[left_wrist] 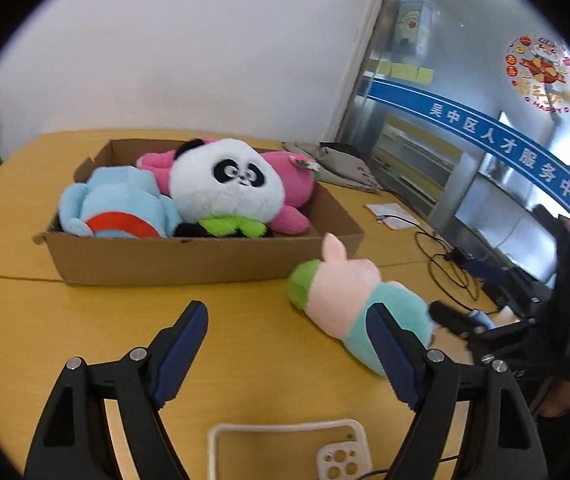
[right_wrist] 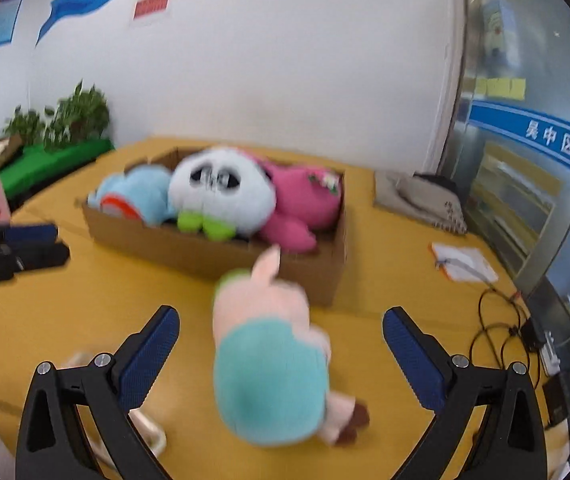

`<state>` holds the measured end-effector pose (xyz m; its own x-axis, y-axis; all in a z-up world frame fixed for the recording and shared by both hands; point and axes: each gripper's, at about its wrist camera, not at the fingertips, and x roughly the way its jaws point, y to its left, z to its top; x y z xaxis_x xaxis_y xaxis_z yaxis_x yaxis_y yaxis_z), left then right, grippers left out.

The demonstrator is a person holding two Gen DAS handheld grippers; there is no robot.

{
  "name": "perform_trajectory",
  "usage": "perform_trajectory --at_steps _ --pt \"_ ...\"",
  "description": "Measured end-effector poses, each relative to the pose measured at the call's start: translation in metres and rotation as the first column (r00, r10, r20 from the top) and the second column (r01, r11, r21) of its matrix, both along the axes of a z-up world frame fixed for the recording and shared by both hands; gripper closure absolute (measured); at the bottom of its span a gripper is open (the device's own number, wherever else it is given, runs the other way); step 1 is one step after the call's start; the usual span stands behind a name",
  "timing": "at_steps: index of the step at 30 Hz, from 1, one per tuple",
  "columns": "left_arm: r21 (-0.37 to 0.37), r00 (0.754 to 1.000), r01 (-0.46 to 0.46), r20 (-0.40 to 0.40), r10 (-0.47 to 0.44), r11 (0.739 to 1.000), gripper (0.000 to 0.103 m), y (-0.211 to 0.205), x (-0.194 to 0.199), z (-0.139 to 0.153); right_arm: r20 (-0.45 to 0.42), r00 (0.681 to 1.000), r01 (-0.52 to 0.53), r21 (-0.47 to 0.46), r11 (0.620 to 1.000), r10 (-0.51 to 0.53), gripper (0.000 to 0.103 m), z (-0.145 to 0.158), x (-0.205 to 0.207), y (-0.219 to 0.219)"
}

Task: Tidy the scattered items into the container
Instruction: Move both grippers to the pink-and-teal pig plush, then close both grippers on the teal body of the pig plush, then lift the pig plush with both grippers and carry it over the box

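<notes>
Nearest me, my right gripper (right_wrist: 281, 360) has jaws wide apart w/ the pink plush pig in teal shirt (right_wrist: 273, 364) lying loose between them on the yellow table (right_wrist: 85, 312), left gripper (left_wrist: 287, 354) also open & empty, brown cardboard box (left_wrist: 189, 258) w/ panda plush (left_wrist: 225, 184) beyond.

3 plush toys (left_wrist: 229, 184) lie in the box (left_wrist: 189, 258) on the table (left_wrist: 45, 320); a 4th toy (right_wrist: 269, 344) lies before it.
</notes>
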<state>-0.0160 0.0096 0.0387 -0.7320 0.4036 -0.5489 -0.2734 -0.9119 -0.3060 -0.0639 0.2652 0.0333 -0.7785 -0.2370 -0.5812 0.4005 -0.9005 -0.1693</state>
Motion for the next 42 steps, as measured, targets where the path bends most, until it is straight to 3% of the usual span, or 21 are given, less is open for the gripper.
perform_trajectory --at_steps 6,10,13,15,16,18,21,24,26,31,37,39,42 --pt "-0.018 0.999 0.037 0.008 -0.037 0.999 0.022 0.013 0.027 -0.001 0.031 0.999 -0.023 0.01 1.0 0.022 0.0 -0.023 -0.001 -0.013" --pt "0.007 1.0 -0.013 0.027 0.013 1.0 0.022 -0.002 0.033 -0.002 0.062 0.998 0.014 0.051 0.999 -0.017 0.0 -0.04 -0.019 -0.015" --pt "0.07 0.995 -0.066 0.073 0.061 0.995 0.022 -0.015 0.033 -0.006 0.117 0.993 0.0 0.089 0.996 -0.01 0.001 -0.059 -0.03 -0.015" --pt "0.139 0.995 -0.06 0.084 0.049 0.988 0.022 -0.022 0.034 -0.009 0.151 0.988 0.002 0.126 0.992 -0.022 0.013 -0.074 -0.035 -0.017" --pt "0.159 0.995 -0.057 0.09 0.043 0.986 0.022 -0.024 0.035 -0.011 0.138 0.99 0.001 0.154 0.988 -0.023 0.013 -0.077 -0.033 -0.02" --pt "0.165 0.994 -0.062 0.104 0.045 0.984 0.022 -0.025 0.034 -0.016 0.118 0.993 -0.027 0.172 0.985 0.007 0.02 -0.077 -0.024 -0.024" --pt "0.188 0.992 -0.043 0.124 0.019 0.981 0.022 -0.023 0.029 -0.022 0.133 0.991 -0.021 0.096 0.995 0.008 0.023 -0.078 -0.011 -0.019" --pt "0.281 0.987 0.026 0.148 -0.07 0.959 0.022 -0.019 0.017 -0.03 0.145 0.989 0.01 0.024 1.0 -0.013 0.023 -0.081 0.005 -0.016" --pt "0.353 0.97 0.057 0.2 -0.135 0.934 0.022 -0.011 0.001 -0.042 0.147 0.989 0.017 -0.014 1.0 -0.015 0.023 -0.082 0.017 -0.018" --pt "0.445 0.921 0.094 0.3 -0.247 0.89 0.022 0.02 -0.04 -0.073 0.169 0.983 -0.058 -0.058 0.997 0.067 0.023 -0.082 0.045 -0.032" --pt "0.447 0.899 0.059 0.365 -0.243 0.892 0.022 0.038 -0.059 -0.087 0.18 0.976 -0.12 -0.023 0.992 0.122 0.023 -0.086 0.061 -0.037" --pt "0.429 0.892 0.07 0.377 -0.249 0.9 0.036 0.04 -0.061 -0.088 0.191 0.972 -0.133 -0.041 0.99 0.139 0.026 -0.086 0.063 -0.032" --pt "0.417 0.886 0.096 0.378 -0.268 0.904 0.04 0.043 -0.063 -0.087 0.211 0.968 -0.118 -0.091 0.989 0.135 0.031 -0.086 0.061 -0.022"
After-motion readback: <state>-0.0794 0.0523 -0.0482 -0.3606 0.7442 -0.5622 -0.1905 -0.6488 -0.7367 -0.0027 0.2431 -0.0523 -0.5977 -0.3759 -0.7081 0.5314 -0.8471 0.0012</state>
